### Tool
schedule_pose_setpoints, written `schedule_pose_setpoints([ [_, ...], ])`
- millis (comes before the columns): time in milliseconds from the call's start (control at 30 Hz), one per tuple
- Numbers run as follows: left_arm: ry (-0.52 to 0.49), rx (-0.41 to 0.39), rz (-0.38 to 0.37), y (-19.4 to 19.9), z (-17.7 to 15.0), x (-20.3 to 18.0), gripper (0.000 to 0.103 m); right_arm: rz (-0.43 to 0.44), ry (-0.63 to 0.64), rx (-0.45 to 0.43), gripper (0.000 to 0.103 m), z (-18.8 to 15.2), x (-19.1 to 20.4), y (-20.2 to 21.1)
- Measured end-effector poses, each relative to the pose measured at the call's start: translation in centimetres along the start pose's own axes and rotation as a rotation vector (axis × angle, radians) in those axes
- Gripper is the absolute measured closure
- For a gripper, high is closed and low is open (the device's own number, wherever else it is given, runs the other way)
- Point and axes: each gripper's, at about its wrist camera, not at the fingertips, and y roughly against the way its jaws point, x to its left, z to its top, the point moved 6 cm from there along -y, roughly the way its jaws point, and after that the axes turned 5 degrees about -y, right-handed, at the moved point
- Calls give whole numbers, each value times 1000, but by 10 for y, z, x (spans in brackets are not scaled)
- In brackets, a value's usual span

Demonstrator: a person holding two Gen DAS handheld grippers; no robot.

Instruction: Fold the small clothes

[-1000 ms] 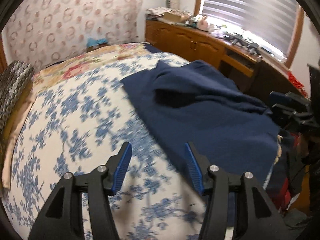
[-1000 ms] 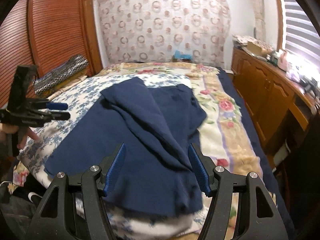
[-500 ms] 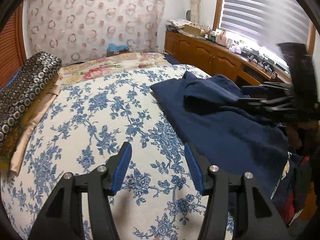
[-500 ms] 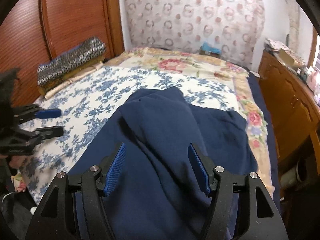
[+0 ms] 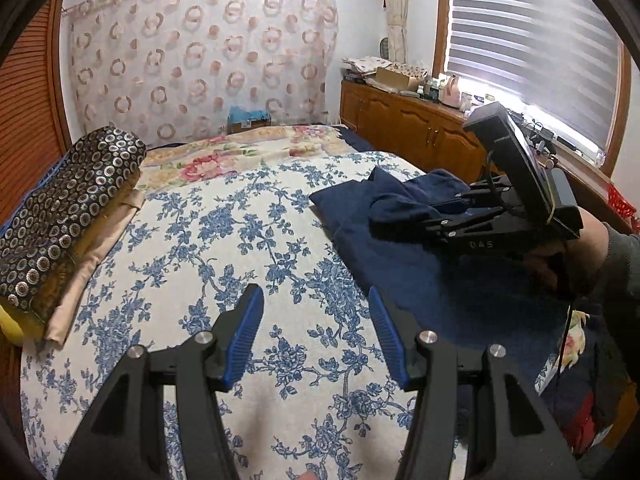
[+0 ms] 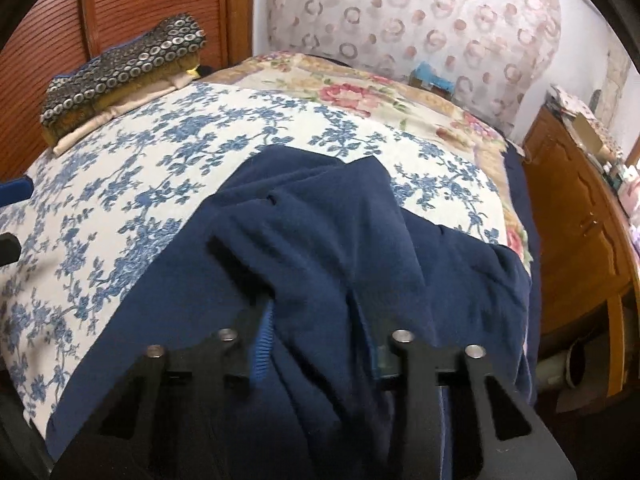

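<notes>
my right gripper [image 6: 316, 344] has just been closing, its fingers pinching a raised fold of the navy garment [image 6: 320, 248] on the bed [image 5: 224, 240]; my left gripper [image 5: 316, 332] (fingers half-wide, empty) sits well left of it.

Left gripper [image 5: 316, 326]: black frame, ribbed blue pads [image 5: 247, 330], silver screws. Right hand [image 5: 560, 260]: grey sleeve [image 5: 622, 264].
</notes>
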Motion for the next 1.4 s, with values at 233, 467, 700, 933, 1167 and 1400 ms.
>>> schedule_pose_setpoints([
  [233, -4, -10, -7, 3, 1, -2, 49, 34, -60, -68, 92, 10, -17, 23],
  [467, -11, 2, -20, -2, -2, -7, 49, 9, -187, -143, 93, 28, -69, 47],
  [700, -24, 8, -28, -4, -3, -13, 49, -70, -289, -120, 94, 25, -126, 43],
  [933, -27, 19, -36, -9, -5, -16, 49, -213, -421, -123, 79, 14, -174, 47],
  [1167, -23, 34, -52, -15, -9, -21, 49, -112, -373, -107, 64, 5, -154, 44],
  [1400, -28, 47, -56, -19, -12, -24, 49, -83, -297, -22, 75, -6, -130, 20],
])
